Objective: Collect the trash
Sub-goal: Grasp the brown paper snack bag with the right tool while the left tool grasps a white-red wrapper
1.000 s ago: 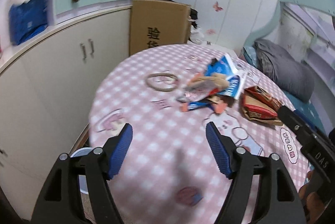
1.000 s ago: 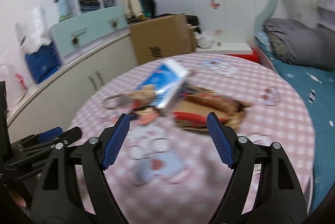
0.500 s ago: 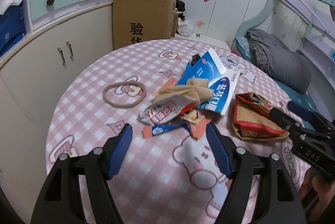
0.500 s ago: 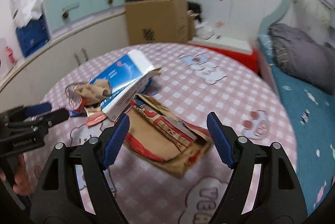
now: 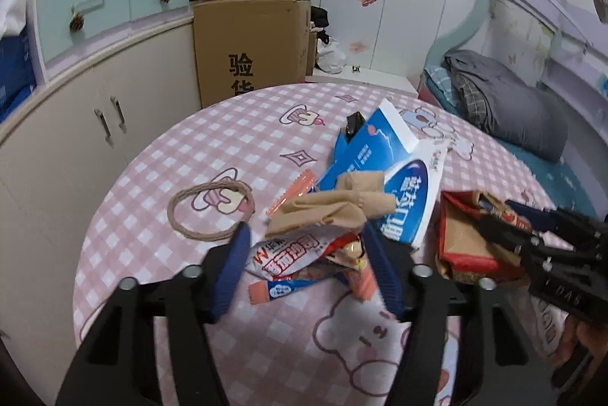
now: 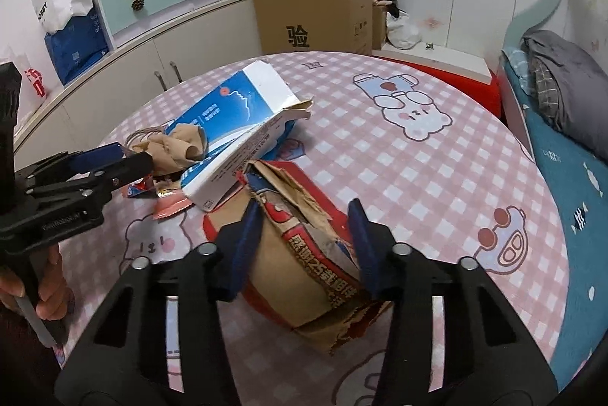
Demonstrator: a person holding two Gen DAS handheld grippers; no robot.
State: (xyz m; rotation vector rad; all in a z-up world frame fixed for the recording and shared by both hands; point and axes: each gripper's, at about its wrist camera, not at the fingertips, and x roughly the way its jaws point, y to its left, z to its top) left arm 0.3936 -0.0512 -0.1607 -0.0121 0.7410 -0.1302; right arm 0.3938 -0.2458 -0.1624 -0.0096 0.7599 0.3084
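A heap of trash lies on the round pink-checked table (image 5: 212,147): a torn blue and white carton (image 5: 383,155), a beige crumpled stocking (image 5: 334,204), a white and red snack wrapper (image 5: 288,254), small sachets (image 5: 281,288) and a brown and red paper bag (image 6: 304,254). My left gripper (image 5: 307,265) is open, its fingers on either side of the snack wrapper. My right gripper (image 6: 304,242) is open, its fingers on either side of the paper bag's torn top. The carton (image 6: 243,117) lies just beyond the bag.
A loop of tan cord (image 5: 211,212) lies left of the heap. A large cardboard box (image 5: 250,45) stands behind the table beside white cabinets (image 5: 95,125). A bed with a grey blanket (image 5: 505,106) is at the right.
Both grippers have moved forward and down to the heap. The left now straddles the snack wrapper and the right straddles the paper bag. Both stay open.
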